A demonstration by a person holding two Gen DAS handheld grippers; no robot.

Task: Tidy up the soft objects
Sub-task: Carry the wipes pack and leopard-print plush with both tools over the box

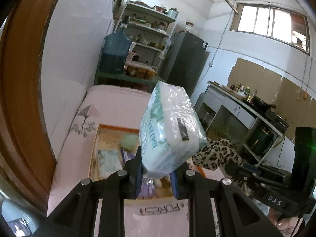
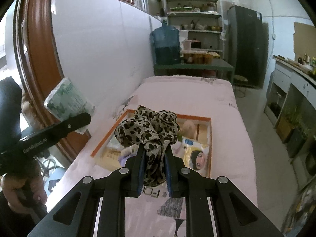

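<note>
left gripper (image 1: 156, 174) jaws clamp a green-white plastic-wrapped tissue pack (image 1: 170, 130); right gripper (image 2: 154, 170) jaws pinch a bunched leopard-print fabric scarf (image 2: 147, 129). both are held above the orange-rimmed cardboard box (image 2: 210, 138) mid pink-covered bed (image 2: 227, 106). looks early: several items left inside the box.

Leopard-print scarf (image 2: 150, 126); green-white tissue pack (image 1: 169, 130); pink cover (image 2: 223, 106).
</note>
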